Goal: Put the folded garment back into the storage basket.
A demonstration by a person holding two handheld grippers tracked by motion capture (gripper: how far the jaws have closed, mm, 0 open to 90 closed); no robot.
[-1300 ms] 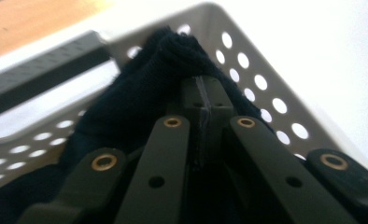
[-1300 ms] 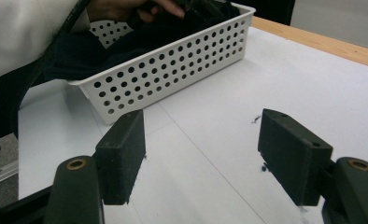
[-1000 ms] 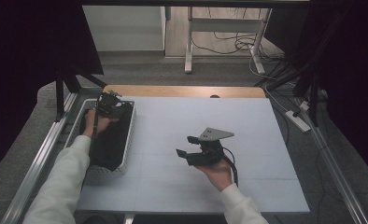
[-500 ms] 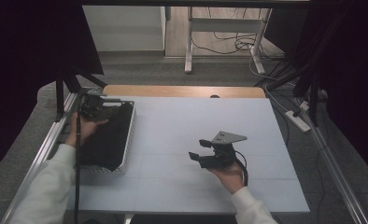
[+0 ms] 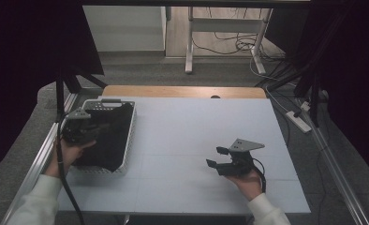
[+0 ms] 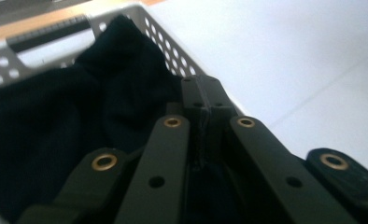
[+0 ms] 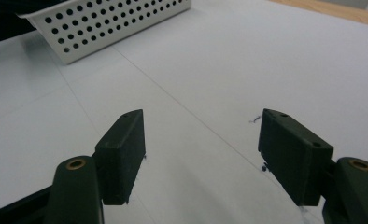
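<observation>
Writing shows nowhere, seemingly, on basket [image 5: 126, 140] or black cloth [image 5: 108, 136].

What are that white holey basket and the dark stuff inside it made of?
The basket looks like white moulded plastic, matt: even rows of round punched-looking holes and a smooth rolled rim, though painted metal cannot be ruled out. The dark thing inside it looks like black cloth: soft folds, no shine, and it sags over the basket's near edge.

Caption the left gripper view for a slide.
Left gripper, jaws shut on black cloth, at the white perforated basket on the pale table.
</observation>
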